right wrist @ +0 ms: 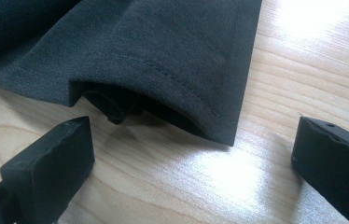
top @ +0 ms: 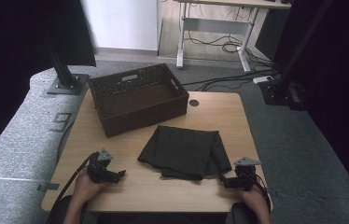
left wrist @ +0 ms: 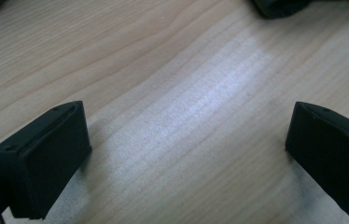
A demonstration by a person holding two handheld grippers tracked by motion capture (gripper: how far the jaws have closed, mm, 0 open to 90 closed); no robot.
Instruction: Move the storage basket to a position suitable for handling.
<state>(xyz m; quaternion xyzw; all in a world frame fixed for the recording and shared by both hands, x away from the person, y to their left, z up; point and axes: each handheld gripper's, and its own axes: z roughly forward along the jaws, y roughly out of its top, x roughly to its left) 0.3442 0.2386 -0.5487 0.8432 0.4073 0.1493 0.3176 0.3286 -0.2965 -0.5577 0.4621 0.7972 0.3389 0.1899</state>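
A dark cloth [top: 182, 151] is laid folded on the surface [top: 135, 186], just in front of a basket [top: 137, 98]. Both the left claw [top: 120, 174] and right claw [top: 222, 179] are held wide open, empty. No writing can be read on these.

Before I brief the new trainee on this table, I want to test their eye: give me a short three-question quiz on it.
1. True or false: the dark cloth lies inside the basket.
2. Which gripper has its open jaws nearest a hem of the cloth? A. left gripper B. right gripper
3. Fill in: both grippers sit low over the wooden ____.

Key: 1. False, it lies folded on the table in front of the basket. 2. B. 3. table.
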